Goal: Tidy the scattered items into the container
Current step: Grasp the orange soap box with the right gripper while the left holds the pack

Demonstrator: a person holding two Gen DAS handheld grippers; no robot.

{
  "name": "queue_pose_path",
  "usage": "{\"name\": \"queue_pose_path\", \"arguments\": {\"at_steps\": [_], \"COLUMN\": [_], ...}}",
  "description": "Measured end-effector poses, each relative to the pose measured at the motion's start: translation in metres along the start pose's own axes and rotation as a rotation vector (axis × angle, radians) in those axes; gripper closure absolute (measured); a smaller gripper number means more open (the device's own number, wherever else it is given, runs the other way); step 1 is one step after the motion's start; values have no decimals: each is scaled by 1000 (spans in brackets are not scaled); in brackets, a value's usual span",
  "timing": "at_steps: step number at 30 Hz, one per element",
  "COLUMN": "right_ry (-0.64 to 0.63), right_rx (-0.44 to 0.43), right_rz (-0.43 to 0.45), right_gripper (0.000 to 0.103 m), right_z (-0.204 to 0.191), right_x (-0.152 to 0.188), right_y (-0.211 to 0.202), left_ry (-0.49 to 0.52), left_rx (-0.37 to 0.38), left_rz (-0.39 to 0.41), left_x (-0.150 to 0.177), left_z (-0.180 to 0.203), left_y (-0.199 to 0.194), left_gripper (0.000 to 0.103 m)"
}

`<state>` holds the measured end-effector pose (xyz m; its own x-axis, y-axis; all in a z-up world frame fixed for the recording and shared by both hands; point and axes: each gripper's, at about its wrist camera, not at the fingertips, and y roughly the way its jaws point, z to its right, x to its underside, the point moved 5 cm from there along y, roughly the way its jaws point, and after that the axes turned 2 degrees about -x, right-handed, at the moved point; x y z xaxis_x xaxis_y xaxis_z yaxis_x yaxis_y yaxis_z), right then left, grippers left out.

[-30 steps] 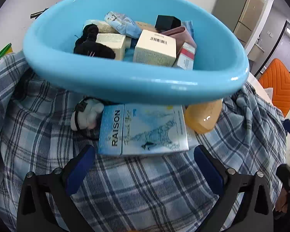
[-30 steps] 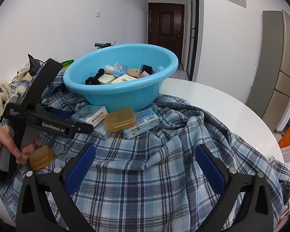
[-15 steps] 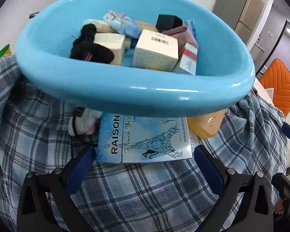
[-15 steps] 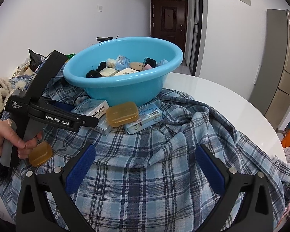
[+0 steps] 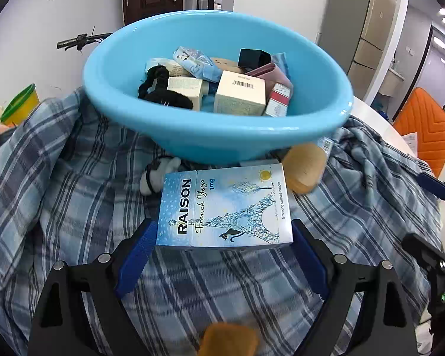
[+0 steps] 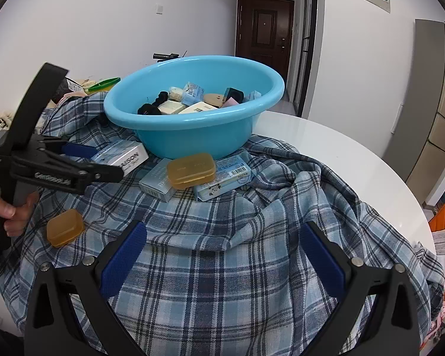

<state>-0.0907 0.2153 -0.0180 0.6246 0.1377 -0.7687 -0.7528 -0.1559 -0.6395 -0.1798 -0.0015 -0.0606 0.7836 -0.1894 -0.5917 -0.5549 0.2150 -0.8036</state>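
The blue basin (image 5: 222, 136) (image 6: 192, 136) stands on a plaid shirt (image 6: 222, 222) and holds several boxes, a pouch and a black hair tie. In the left wrist view the pale blue RAISON box (image 5: 222, 204) sits between the blue pads of my left gripper (image 5: 224, 228), whose jaws are closing; both pads touch its short ends. In the right wrist view that box (image 6: 127, 155) is tilted up off the cloth in the left gripper (image 6: 103, 163), which a hand holds. My right gripper (image 6: 222, 255) stands open over the shirt with nothing between its fingers.
In front of the basin lie a large amber case (image 6: 191, 170), a silver-blue box (image 6: 157, 182) and a blue packet (image 6: 222, 178). A small amber case (image 6: 64, 231) lies near the hand. A white plush tie (image 5: 158, 173) rests by the basin. The white round table (image 6: 326, 148) shows at the right.
My left gripper has narrowed onto the RAISON box and drawn back and up from the basin, and the box came with it. The right gripper has stayed put.
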Motion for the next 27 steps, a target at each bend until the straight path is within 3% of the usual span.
{"name": "queue_pose_path", "arguments": {"at_steps": [8, 15, 20, 27], "right_ry": [-21, -78, -159, -229], "right_rx": [-10, -107, -96, -51], "right_rz": [-17, -103, -152, -155], "right_gripper": [0, 0, 0, 1], "right_z": [-5, -14, -23, -37], "right_x": [-1, -31, -47, -49], "right_y": [-3, 21, 51, 94], "left_ry": [3, 3, 0, -5], "left_rx": [-35, -30, -27, -43], "left_rz": [19, 13, 21, 29], "left_x": [25, 24, 23, 21], "left_z": [-6, -5, -3, -11], "left_y": [-15, -12, -14, -16], "left_gripper": [12, 12, 12, 12]}}
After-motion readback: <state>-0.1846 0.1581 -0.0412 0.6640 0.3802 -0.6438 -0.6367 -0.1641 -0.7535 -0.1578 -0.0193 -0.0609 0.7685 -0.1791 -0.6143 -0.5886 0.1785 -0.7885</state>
